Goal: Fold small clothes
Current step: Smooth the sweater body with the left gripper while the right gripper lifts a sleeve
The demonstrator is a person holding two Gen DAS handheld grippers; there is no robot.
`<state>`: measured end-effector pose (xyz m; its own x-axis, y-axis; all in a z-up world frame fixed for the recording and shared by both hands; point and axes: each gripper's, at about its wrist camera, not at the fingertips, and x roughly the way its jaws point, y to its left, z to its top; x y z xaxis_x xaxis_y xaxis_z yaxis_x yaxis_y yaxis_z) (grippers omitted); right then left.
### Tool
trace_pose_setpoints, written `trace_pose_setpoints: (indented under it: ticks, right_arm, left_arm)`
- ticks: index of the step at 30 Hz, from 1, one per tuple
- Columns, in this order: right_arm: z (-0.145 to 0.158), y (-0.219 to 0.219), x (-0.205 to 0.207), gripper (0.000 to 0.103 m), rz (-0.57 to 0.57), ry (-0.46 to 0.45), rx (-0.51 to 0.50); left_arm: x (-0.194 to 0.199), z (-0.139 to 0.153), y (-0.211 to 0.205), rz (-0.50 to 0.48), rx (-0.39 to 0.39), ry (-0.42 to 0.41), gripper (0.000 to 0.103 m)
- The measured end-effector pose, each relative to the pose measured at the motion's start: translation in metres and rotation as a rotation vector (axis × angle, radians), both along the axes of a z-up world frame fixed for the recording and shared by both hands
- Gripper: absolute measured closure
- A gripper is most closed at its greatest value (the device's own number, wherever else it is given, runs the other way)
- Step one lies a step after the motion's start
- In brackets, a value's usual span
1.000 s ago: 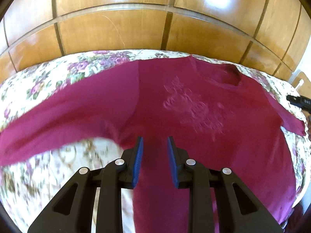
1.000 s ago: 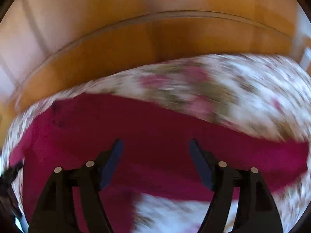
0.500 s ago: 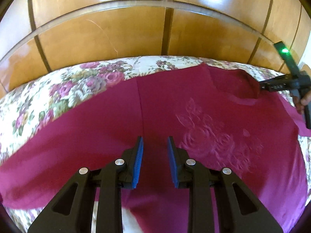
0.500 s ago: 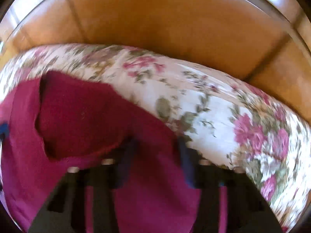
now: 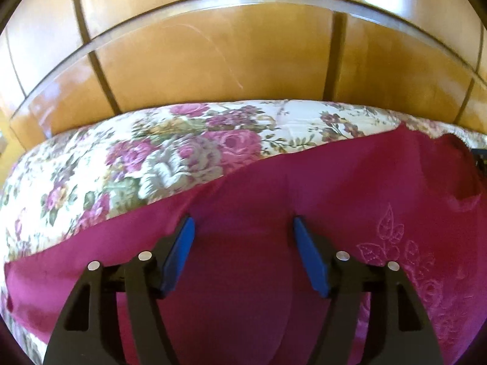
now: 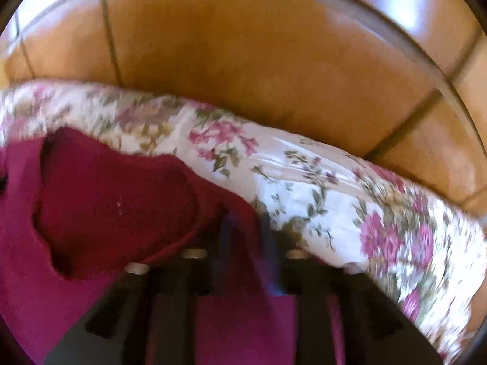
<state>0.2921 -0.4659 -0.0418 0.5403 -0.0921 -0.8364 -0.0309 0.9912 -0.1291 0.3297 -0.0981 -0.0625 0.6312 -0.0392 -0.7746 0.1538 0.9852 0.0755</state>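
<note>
A magenta long-sleeved top (image 5: 243,273) lies spread on a floral bedspread (image 5: 152,158). It has embroidered flowers (image 5: 404,261) on the chest. My left gripper (image 5: 242,228) is open, its blue pads low over the shoulder and sleeve seam area. In the right wrist view the top's neckline (image 6: 115,200) opens at the left. My right gripper (image 6: 246,228) is blurred by motion; its jaws stand close together over the top's shoulder edge beside the neckline, and I cannot tell whether cloth is pinched.
A glossy wooden headboard (image 5: 243,60) with panel grooves rises just behind the bedspread; it also fills the top of the right wrist view (image 6: 258,60). Bare floral bedspread (image 6: 334,200) lies right of the top.
My left gripper has opened wide and moved forward toward the top's shoulder. My right gripper has swung to the neckline, and its jaws have come closer together.
</note>
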Motion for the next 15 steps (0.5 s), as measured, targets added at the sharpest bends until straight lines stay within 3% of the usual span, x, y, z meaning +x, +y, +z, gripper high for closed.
trace_pose_setpoints:
  ticks: [1,4,7,9,10,13,15]
  right_arm:
    - [0.008,-0.008,-0.011,0.027,-0.026,-0.034,0.041]
    - [0.025,-0.024,-0.050,0.029,-0.068,-0.108,0.156]
    - [0.025,-0.032,-0.105,0.019,-0.063,-0.133,0.236]
    - [0.012,-0.042,-0.144,0.019,-0.106,-0.116,0.283]
    - [0.003,-0.049,-0.159,0.021,-0.129,-0.097,0.300]
    - [-0.013,-0.078,-0.211,0.051,-0.238,-0.076,0.332]
    - [-0.018,-0.118,-0.245,0.054,-0.367,-0.085,0.418]
  left_arm:
    - [-0.004,0.004,0.004,0.008,-0.006,-0.003,0.036]
    - [-0.024,0.014,0.019,0.058,0.018,-0.033,0.036]
    - [-0.061,0.026,0.035,0.070,-0.062,-0.044,0.036]
    - [-0.098,0.033,0.037,0.035,-0.093,-0.055,0.036]
    - [-0.112,0.035,0.035,0.012,-0.105,-0.060,0.036]
    - [-0.164,0.036,0.026,-0.087,-0.163,-0.044,0.036]
    - [-0.196,0.032,0.017,-0.161,-0.184,-0.021,0.036]
